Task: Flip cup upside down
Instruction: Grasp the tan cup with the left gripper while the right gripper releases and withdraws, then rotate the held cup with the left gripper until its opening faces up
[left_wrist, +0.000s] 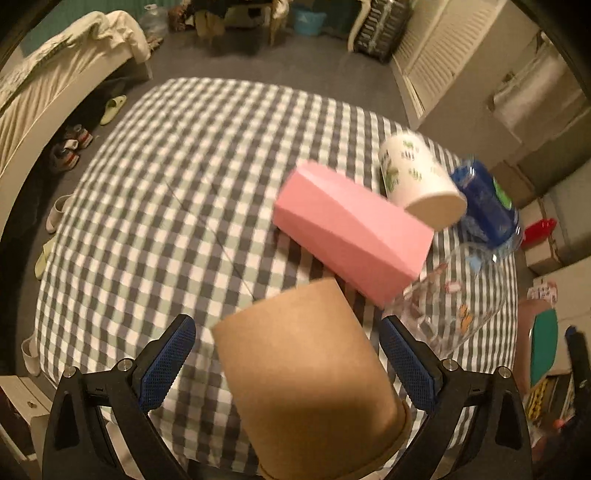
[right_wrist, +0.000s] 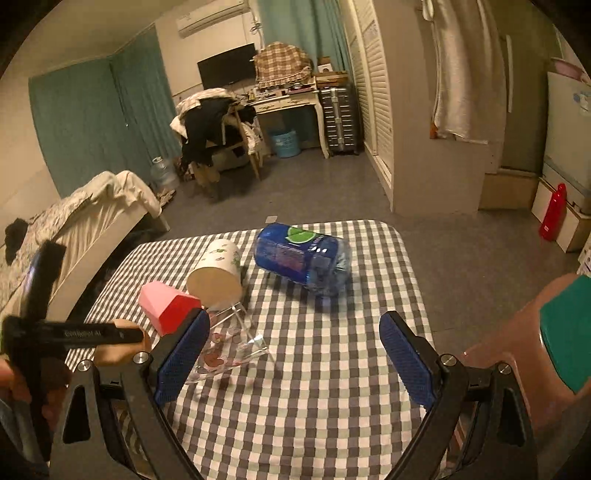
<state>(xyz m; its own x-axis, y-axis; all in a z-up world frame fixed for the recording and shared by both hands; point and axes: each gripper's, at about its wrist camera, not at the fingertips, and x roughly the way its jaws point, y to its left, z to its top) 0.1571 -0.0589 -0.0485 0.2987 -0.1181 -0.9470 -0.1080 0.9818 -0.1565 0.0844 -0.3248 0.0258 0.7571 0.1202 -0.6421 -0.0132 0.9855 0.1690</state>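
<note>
A brown paper cup (left_wrist: 306, 384) stands upside down on the checked tablecloth (left_wrist: 177, 192), its base up and its rim on the cloth. My left gripper (left_wrist: 288, 365) is open with its blue pads on either side of the cup and not touching it. In the right wrist view only a sliver of the brown cup (right_wrist: 122, 347) shows behind the left gripper's black body. My right gripper (right_wrist: 291, 354) is open and empty above the cloth (right_wrist: 314, 406), near the table's front right.
A pink box (left_wrist: 351, 229), a white printed cup (left_wrist: 421, 181) base up, a clear glass cup (left_wrist: 454, 295) on its side and a blue-labelled plastic bottle (left_wrist: 487, 199) on its side lie on the table's right half. A pink stool (right_wrist: 535, 354) stands by the right edge.
</note>
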